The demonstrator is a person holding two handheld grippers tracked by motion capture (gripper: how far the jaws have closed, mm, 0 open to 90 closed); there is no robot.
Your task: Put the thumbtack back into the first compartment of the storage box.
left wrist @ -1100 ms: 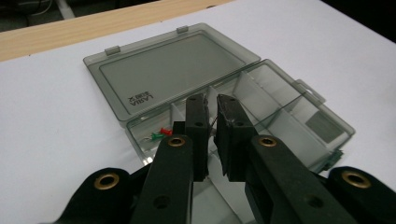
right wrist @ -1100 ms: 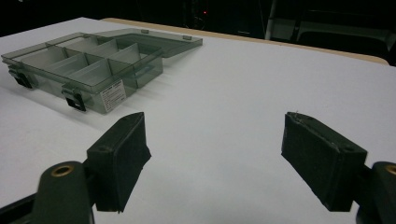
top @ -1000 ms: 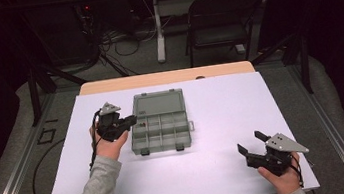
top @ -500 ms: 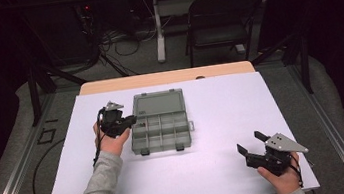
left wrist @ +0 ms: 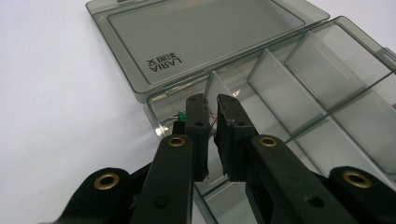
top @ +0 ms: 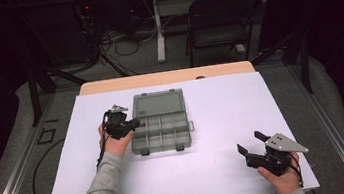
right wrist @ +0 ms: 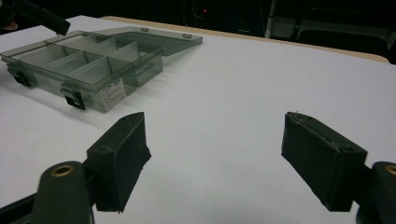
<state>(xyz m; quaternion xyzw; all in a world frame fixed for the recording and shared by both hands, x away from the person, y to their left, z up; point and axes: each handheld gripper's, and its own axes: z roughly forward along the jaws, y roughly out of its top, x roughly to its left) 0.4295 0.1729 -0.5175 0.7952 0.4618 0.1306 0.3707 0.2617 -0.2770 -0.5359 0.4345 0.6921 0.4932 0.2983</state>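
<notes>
The smoky transparent plastic organizer box (top: pixel 159 121) lies open; the left gripper (left wrist: pixel 211 112), nearly closed, pinches a small green part (left wrist: pixel 181 115) over a corner compartment, not yet released. The right gripper (top: pixel 251 143) rests wide apart.

Take the organizer box (top: pixel 160 128) as your landmark: it lies on the table (top: pixel 221 181), left of the table's middle. Its lid (top: pixel 157 103) lies flat behind it, toward the far edge. Your left gripper (top: pixel 131 126) sits at the box's left rim, its tips over the rear left compartment, where a small part (left wrist: pixel 182 115) lies. Your right gripper (top: pixel 249 146) rests well to the right of the box and nearer to you, near the table's front right corner.
</notes>
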